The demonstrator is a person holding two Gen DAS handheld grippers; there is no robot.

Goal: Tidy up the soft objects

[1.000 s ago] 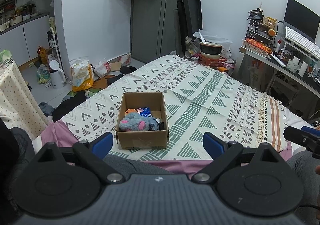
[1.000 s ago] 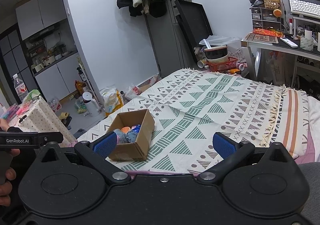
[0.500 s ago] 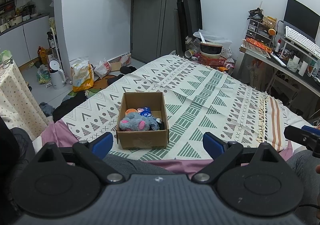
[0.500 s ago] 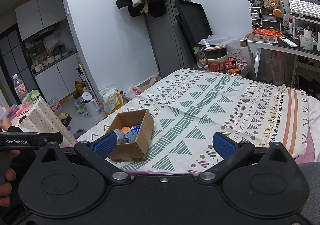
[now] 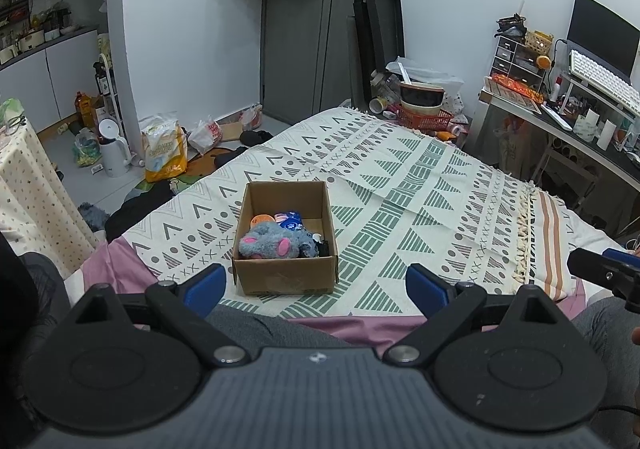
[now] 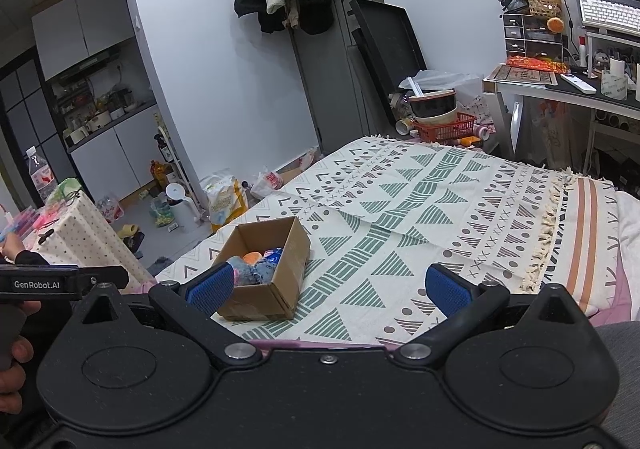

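Note:
A brown cardboard box (image 5: pixel 285 273) (image 6: pixel 294 253) stands on the patterned bedspread (image 5: pixel 400 185) (image 6: pixel 420 209) near its front edge. Inside lie a grey plush mouse with pink ears (image 5: pixel 268 243), an orange soft ball (image 5: pixel 261 218) (image 6: pixel 252 258) and a blue packet (image 5: pixel 291 221) (image 6: pixel 274 255). My left gripper (image 5: pixel 316 287) hangs open just short of the box, nothing between its blue pads. My right gripper (image 6: pixel 328 287) is open too, with its left pad (image 6: pixel 210 285) in front of the box's near corner. The right gripper's body shows at the right edge of the left wrist view.
Grey-clad knees lie under both grippers. A spotted cloth table (image 6: pixel 84 237) stands to the left, bags and a white kettle (image 5: pixel 114 151) on the floor beyond. A cluttered desk (image 5: pixel 560 117) sits at the right, a red basket (image 6: pixel 450 127) behind the bed.

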